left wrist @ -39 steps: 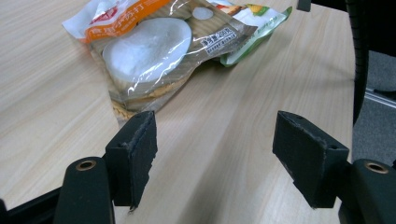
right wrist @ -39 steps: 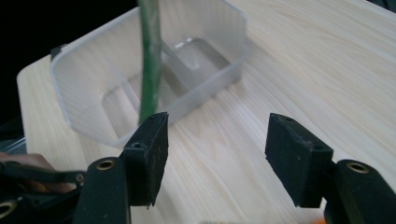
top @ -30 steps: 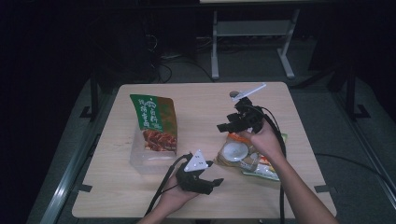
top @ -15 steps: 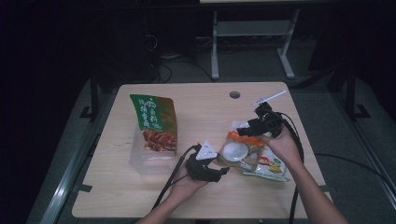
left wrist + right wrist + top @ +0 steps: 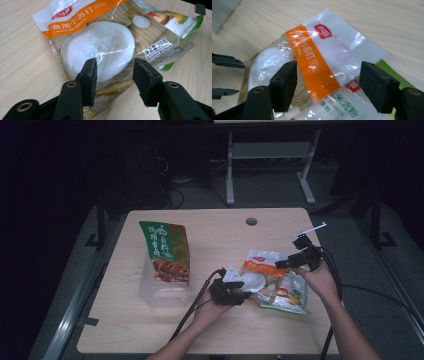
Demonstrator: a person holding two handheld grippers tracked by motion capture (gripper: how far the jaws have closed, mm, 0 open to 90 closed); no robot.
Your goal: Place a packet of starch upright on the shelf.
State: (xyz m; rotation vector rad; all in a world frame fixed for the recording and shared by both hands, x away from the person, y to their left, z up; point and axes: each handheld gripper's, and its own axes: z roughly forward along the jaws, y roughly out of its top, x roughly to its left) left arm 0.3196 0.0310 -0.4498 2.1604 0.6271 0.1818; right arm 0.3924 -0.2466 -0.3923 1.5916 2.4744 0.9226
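A: Progress entry. Nothing was lifted at this moment: the baking soda bag [image 5: 265,282] lay flat on the table [image 5: 125,330], right of centre, on top of a second packet with a green edge [image 5: 292,306]. Judged stage: approach finished, grasp not made. Gripping, lifting and placing all remained.

B: Nearest tool?

A: The left tool [image 5: 239,292] was at the bag's near left edge. In the left gripper view [image 5: 115,72] its jaws had just been closing and stood about half apart, the clear film and the white lump of powder [image 5: 100,47] between them. The left pad looked to be at the film; the right pad [image 5: 145,77] stood off it. Recorded as not gripping, nothing held.

B: And farther out?

A: The right tool [image 5: 285,265] hovered over the bag's far right side. The right gripper view [image 5: 328,82] showed its jaws spread wide, having just opened a little, with the orange band [image 5: 312,67] between them and no pad pressing. Released, empty.

B: Anything beyond?

A: To the left, well apart, the green snack pouch [image 5: 165,251] stood tilted in a clear plastic bin [image 5: 150,292]. Both untouched. I judged that bin the likely destination, but could not confirm.
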